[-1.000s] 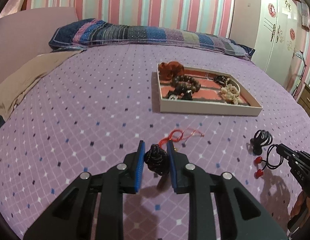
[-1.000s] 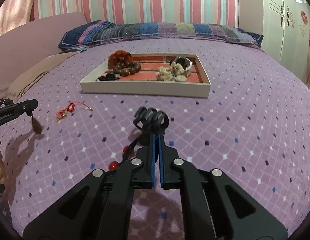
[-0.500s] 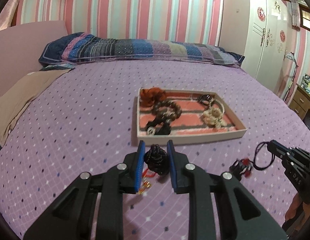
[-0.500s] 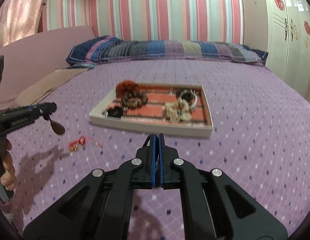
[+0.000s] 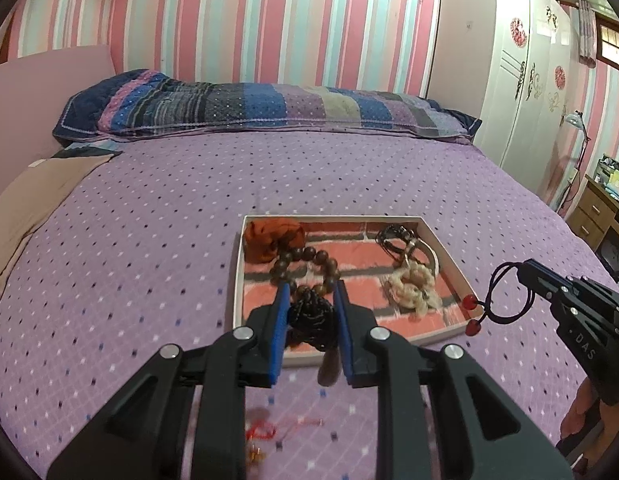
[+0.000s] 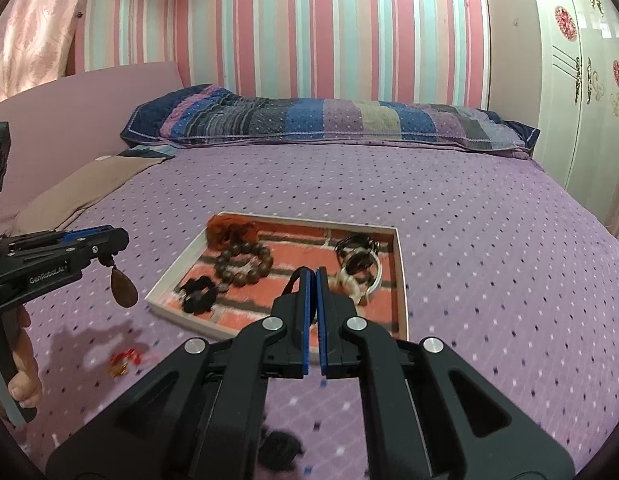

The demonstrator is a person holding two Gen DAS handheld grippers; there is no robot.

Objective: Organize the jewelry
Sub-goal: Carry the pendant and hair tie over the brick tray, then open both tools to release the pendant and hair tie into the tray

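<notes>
done: tray [image 5: 445, 334] mid-bed holds several pieces | in hand: left gripper [image 5: 312, 308] clenched on dark bead bundle [image 5: 311, 316], right gripper [image 6: 312, 286] clamped on black cord [image 5: 505, 296], both near tray's front edge | left: red string charm [image 6: 125, 360] on bedspread before tray

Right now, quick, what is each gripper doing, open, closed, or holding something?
Left gripper: closed on a dark beaded necklace with a brown pendant.
Right gripper: closed on a black cord with red beads.

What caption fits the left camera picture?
Left gripper carries a dark beaded necklace toward the jewelry tray.
</notes>
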